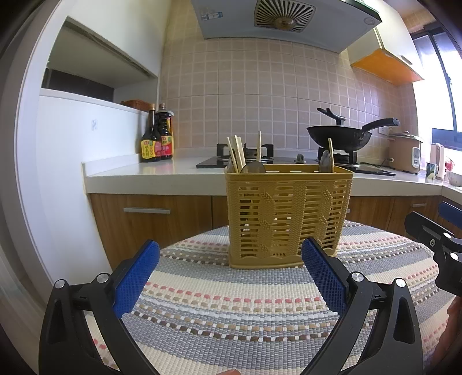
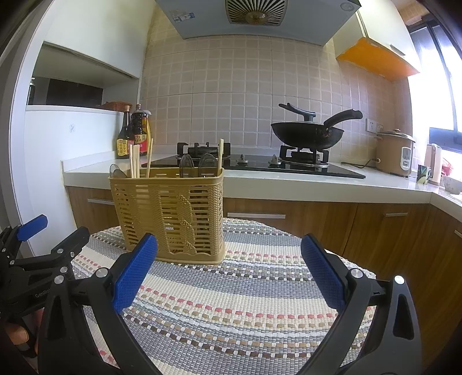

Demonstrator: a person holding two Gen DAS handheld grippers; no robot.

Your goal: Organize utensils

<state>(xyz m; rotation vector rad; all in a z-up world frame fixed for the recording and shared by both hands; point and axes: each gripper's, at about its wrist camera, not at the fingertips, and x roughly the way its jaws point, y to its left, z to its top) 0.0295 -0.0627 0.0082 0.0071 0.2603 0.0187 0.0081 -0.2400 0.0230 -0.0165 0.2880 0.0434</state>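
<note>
A tan slotted utensil basket (image 1: 288,216) stands upright on a striped woven mat (image 1: 231,303). It also shows in the right wrist view (image 2: 170,213). Wooden chopsticks (image 1: 235,154) and metal spoons (image 1: 253,167) stick out of its top; more chopsticks (image 2: 134,161) and spoons (image 2: 186,164) show in the right wrist view. My left gripper (image 1: 231,253) is open and empty, just in front of the basket. My right gripper (image 2: 229,248) is open and empty, to the basket's right. The left gripper also shows in the right wrist view (image 2: 52,230).
Behind the mat runs a white kitchen counter (image 1: 144,171) with wooden cabinets below. On it stand sauce bottles (image 1: 157,138), a gas hob (image 2: 288,166) with a black wok (image 2: 307,134), and a rice cooker (image 2: 394,153). A range hood (image 1: 283,20) hangs above.
</note>
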